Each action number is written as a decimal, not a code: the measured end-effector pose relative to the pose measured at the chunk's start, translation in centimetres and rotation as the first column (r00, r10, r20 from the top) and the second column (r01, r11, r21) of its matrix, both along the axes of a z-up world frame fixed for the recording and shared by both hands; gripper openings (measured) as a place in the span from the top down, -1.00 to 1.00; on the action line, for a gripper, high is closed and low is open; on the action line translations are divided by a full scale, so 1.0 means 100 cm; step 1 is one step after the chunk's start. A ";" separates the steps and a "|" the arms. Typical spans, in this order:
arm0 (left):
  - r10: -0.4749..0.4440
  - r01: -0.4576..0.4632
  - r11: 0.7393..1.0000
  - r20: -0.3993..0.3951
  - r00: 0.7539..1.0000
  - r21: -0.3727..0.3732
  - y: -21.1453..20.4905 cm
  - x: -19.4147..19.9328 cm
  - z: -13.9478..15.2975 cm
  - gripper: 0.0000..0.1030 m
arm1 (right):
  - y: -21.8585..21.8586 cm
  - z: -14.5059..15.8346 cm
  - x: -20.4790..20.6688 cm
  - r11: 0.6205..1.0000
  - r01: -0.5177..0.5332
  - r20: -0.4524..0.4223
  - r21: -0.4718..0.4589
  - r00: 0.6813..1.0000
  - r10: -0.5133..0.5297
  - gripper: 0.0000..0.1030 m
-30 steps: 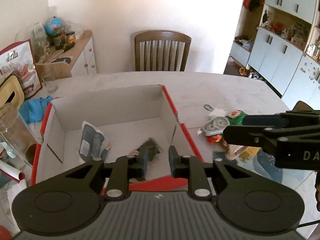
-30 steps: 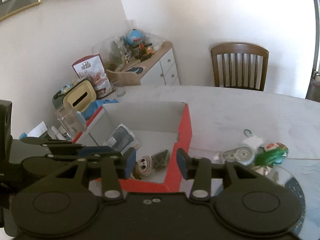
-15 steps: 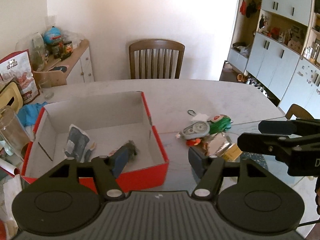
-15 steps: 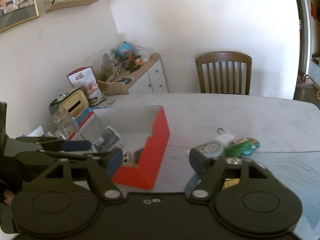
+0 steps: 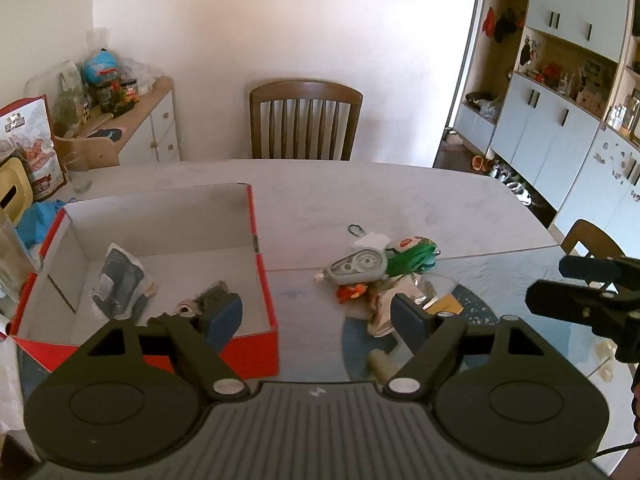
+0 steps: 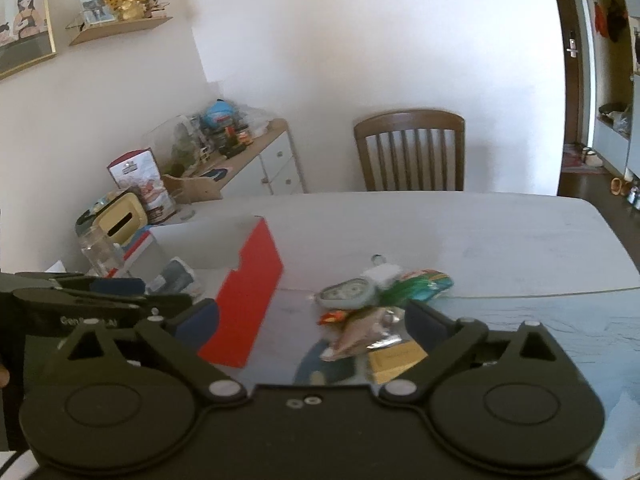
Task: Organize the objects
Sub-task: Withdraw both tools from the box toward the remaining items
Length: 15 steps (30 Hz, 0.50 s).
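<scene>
Risk: both tools, left tool (image 5: 318,316) and right tool (image 6: 312,322), empty, jaws opening; pile (image 6: 372,308) tangled, grab may drag neighbours, miss red box (image 5: 256,248).

A wooden chair (image 5: 306,120) stands behind the table (image 5: 360,188)

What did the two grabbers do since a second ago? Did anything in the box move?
Both pulled back from the red cardboard box toward the pile of small things. The left gripper and right gripper are opening, both empty. The dark bundle and grey packet stayed inside.
</scene>
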<state>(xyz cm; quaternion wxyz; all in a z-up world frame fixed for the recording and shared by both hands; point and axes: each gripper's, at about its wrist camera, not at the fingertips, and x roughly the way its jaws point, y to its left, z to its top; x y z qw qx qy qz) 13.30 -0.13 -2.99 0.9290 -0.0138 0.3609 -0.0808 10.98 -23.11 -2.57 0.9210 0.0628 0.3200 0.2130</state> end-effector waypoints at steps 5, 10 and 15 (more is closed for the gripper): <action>0.005 -0.005 1.000 -0.004 1.000 0.002 -0.012 0.004 -0.005 -0.60 | -0.022 -0.009 0.002 1.000 0.025 -0.023 -0.001 0.999 -0.025 -0.92; -0.004 0.004 1.000 -0.020 1.000 0.004 -0.027 0.011 -0.015 -0.64 | -0.043 -0.020 0.007 0.998 0.059 -0.050 0.004 0.997 -0.058 -0.92; -0.017 0.017 1.000 -0.037 0.999 -0.002 -0.038 0.019 -0.029 -0.97 | -0.059 -0.030 0.013 0.997 0.079 -0.064 -0.011 0.995 -0.079 -0.92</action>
